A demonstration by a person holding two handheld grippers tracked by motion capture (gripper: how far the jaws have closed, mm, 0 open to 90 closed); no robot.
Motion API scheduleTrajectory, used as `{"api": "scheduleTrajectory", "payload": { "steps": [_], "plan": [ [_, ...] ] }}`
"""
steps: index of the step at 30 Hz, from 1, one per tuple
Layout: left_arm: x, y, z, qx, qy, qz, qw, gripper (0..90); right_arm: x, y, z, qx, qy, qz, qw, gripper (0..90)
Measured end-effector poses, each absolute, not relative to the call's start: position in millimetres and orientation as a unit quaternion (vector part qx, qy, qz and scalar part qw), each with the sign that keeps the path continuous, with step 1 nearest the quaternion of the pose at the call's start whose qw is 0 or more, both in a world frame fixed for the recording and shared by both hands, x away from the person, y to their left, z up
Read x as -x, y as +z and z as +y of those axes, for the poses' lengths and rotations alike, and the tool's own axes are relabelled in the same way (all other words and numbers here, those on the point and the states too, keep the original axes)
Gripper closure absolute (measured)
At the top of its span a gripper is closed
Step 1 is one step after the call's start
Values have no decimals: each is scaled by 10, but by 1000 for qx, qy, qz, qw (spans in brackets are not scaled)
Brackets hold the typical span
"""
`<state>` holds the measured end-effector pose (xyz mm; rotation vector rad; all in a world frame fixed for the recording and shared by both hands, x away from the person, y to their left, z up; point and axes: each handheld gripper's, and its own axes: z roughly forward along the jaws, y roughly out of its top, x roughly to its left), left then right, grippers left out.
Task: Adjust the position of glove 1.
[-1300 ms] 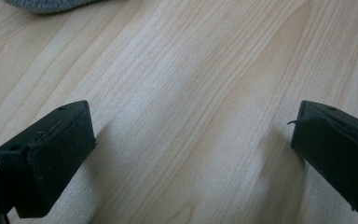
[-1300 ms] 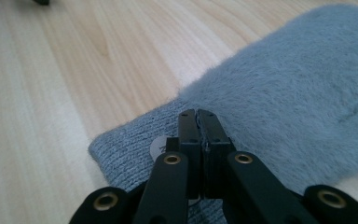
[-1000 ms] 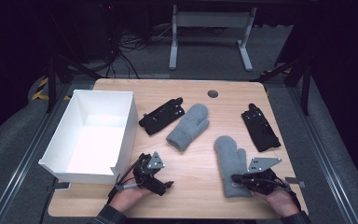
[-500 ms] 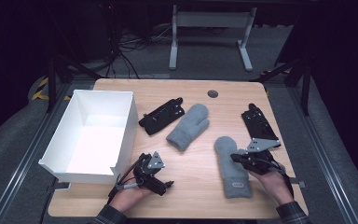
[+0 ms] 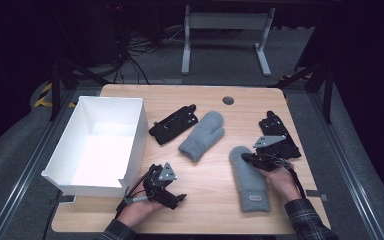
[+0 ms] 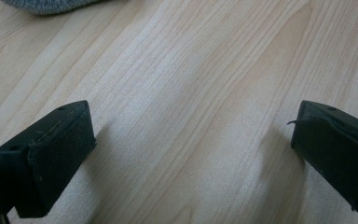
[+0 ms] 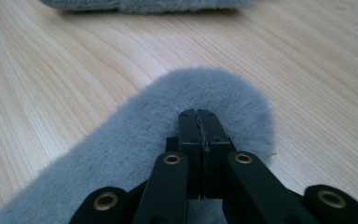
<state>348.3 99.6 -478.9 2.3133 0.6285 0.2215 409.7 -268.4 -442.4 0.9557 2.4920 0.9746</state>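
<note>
Wooden worktop (image 5: 215, 165): white box (image 5: 100, 145) left; two black gloves (image 5: 174, 123), second grey mitten (image 5: 202, 136) mid-table.
Near mitten (image 5: 248, 177): fuzzy grey, flat, front right.
Right hand-held gripper (image 7: 199, 122): jaws pressed together over mitten tip.
Left hand-held gripper (image 6: 191, 149): jaws spread above bare wood.

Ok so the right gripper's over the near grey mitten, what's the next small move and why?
Probably open the right gripper before going lower. Its jaws are pressed together over the near grey mitten with no fabric visibly between them, so it cannot pinch the mitten as it stands. The left gripper sits open over bare table.
</note>
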Motion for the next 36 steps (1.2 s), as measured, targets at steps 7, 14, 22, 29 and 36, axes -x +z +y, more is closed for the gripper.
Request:
{"api": "scheduleTrajectory", "payload": {
  "steps": [7, 14, 22, 29, 36],
  "plan": [
    [-3483, -4789, 996, -897, 86, 243, 359, 0, -4046, -4447, -2570, -313, 340, 876, 137, 900],
    [-3483, -4789, 996, -897, 86, 244, 360, 0, -3999, -4450, -2457, -299, 340, 882, 132, 900],
    [-3483, -4790, 995, -896, 86, 243, 360, 0, -3976, -4453, -2394, -289, 341, 886, 128, 900],
    [-3483, -4790, 995, -897, 86, 244, 360, 0, -3946, -4457, -2315, -273, 343, 890, 122, 900],
    [-3483, -4790, 995, -896, 86, 243, 360, 0, -3898, -4403, -2296, -267, 349, 889, 131, 900]
  ]
}}
